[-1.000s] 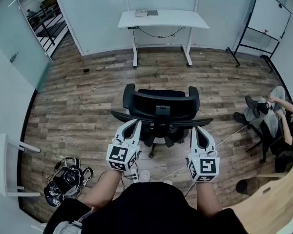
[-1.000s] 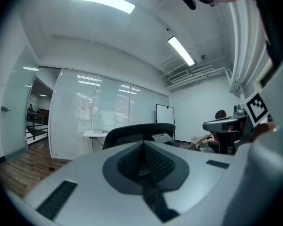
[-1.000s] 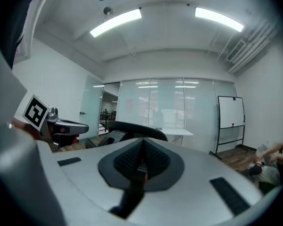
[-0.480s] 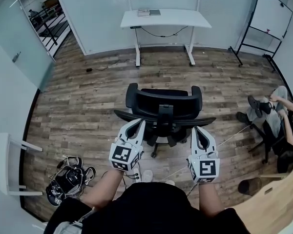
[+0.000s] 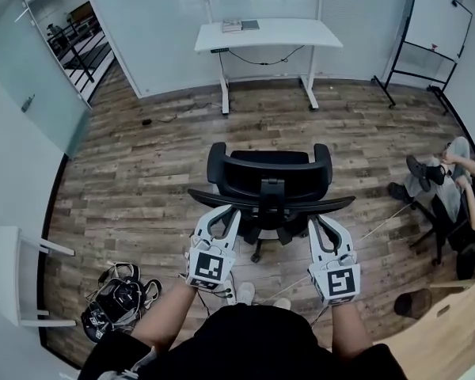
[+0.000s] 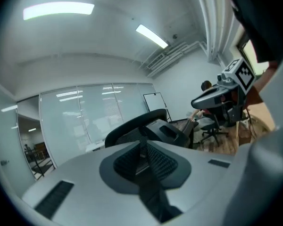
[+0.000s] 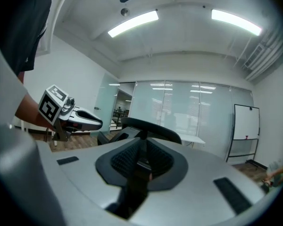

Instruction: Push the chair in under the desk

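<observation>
left forearm, right forearm toward chair

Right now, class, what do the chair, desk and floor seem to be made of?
Chair: matte black, probably plastic frame, back possibly mesh. Desk: smooth white top, likely laminate; thin white legs, likely metal. Floor: brown planks with grain, wood or wood-look vinyl.

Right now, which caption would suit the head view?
Black office chair on the wood floor, not yet pushed under the white desk.
</observation>
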